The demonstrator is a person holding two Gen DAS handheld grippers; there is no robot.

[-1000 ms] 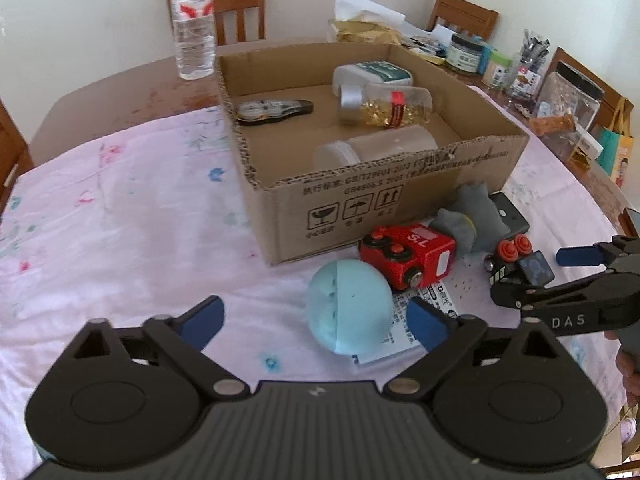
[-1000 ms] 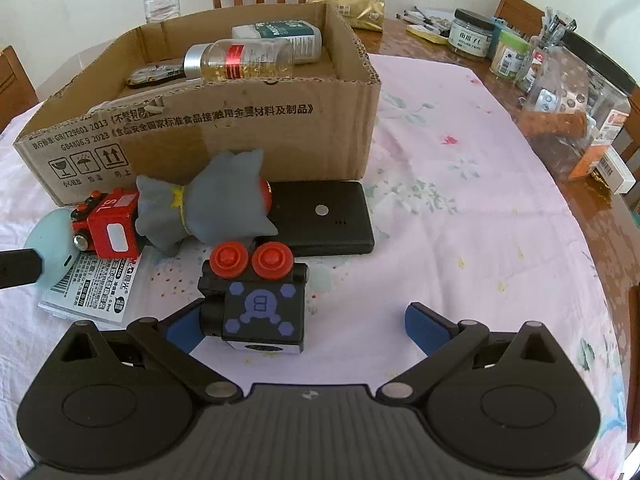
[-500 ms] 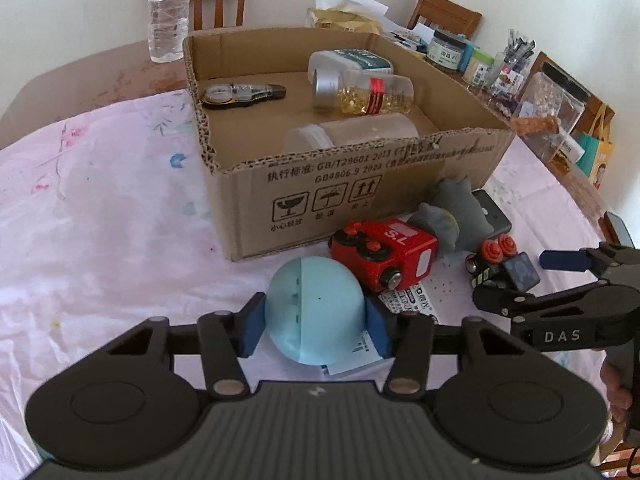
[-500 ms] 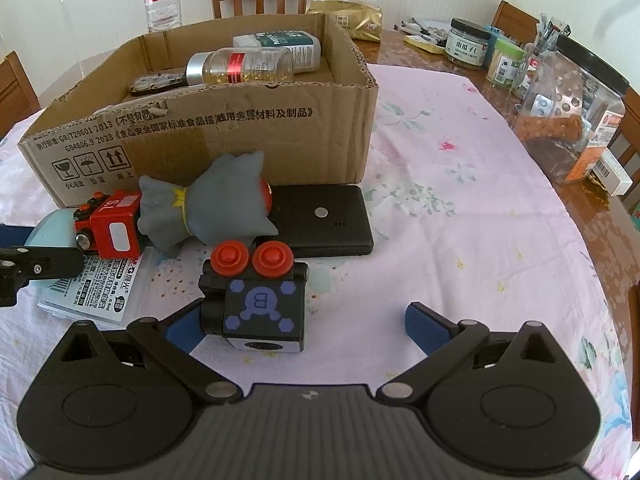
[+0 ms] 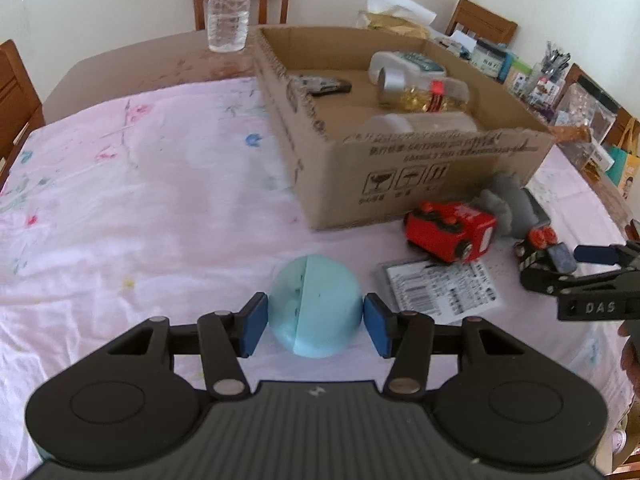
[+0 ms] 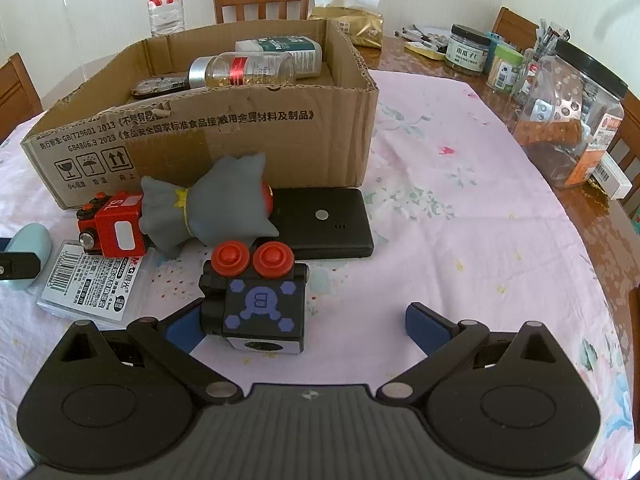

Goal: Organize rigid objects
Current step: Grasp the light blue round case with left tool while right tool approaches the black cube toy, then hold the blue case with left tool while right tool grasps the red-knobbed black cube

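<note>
My left gripper (image 5: 315, 322) is shut on a light blue round case (image 5: 316, 306) and holds it over the tablecloth, left of the other items. The case also shows in the right wrist view (image 6: 29, 256). The cardboard box (image 5: 420, 176) holds several bottles and a black tool. My right gripper (image 6: 304, 324) is open; a black cube toy with two red knobs (image 6: 260, 300) sits against its left finger. A red toy truck (image 6: 114, 232), a grey plush figure (image 6: 216, 208), a black phone (image 6: 324, 224) and a labelled packet (image 6: 96, 280) lie in front of the box.
A water bottle (image 5: 230, 4) stands behind the box. Jars and a clear container (image 6: 568, 120) crowd the bare wood at the right edge. Wooden chairs ring the table. The pink cloth (image 5: 140, 184) lies left of the box.
My left gripper closed on the blue case, then carried it left and away from the packet. My right gripper stayed open around the cube toy.
</note>
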